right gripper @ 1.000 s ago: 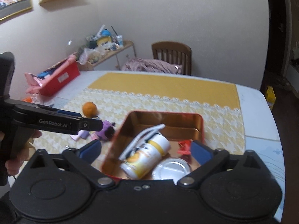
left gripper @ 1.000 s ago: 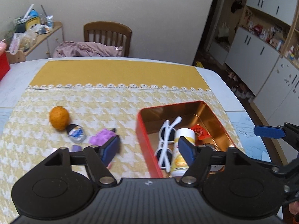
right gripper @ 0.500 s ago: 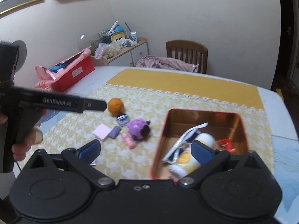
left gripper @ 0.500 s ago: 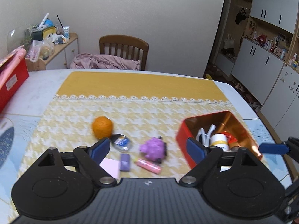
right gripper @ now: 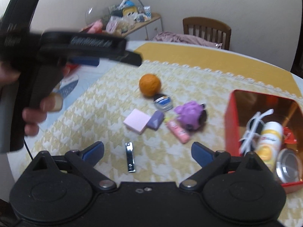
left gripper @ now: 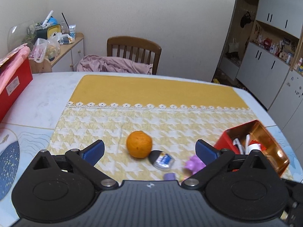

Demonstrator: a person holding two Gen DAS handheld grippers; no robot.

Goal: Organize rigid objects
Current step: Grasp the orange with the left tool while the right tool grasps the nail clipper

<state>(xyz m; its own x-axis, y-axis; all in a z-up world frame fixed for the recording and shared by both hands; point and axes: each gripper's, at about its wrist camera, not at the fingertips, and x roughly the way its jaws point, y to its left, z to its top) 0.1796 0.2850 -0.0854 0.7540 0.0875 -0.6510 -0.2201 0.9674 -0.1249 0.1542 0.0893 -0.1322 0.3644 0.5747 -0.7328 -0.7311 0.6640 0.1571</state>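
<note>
Left gripper (left gripper: 149,148): jaws spreading wider, nothing clamped; orange ball (left gripper: 139,144) framed in the gap, clear of both pads. Small round tin (left gripper: 161,159) with a blue-and-white label touching the ball at its 4 o'clock. Purple toy (left gripper: 193,164) further on at 3, half hidden behind the right blue pad, blurred.

Right gripper (right gripper: 147,151): jaws wide but narrowing, empty. Nail clipper (right gripper: 130,157) flat on the yellow houndstooth tablecloth (right gripper: 90,117) in the gap, nearer the left pad, untouched. At 12 from the clipper: pink pad (right gripper: 137,120) with a purple eraser-like block (right gripper: 155,119) against its 3 o'clock side. Pink tube (right gripper: 178,130) at 1 o'clock, next to the toy.

Red tin box (right gripper: 230,124) at 3 o'clock on the cloth, well apart from the loose cluster. Inside: white sunglasses (right gripper: 252,130), white-and-yellow bottle (right gripper: 269,141), round metal lid (right gripper: 287,167), something red at the far side, unclear.

Person's hand (right gripper: 36,111) on the left gripper's handle at 9 o'clock in the right wrist view, motion-blurred.
</note>
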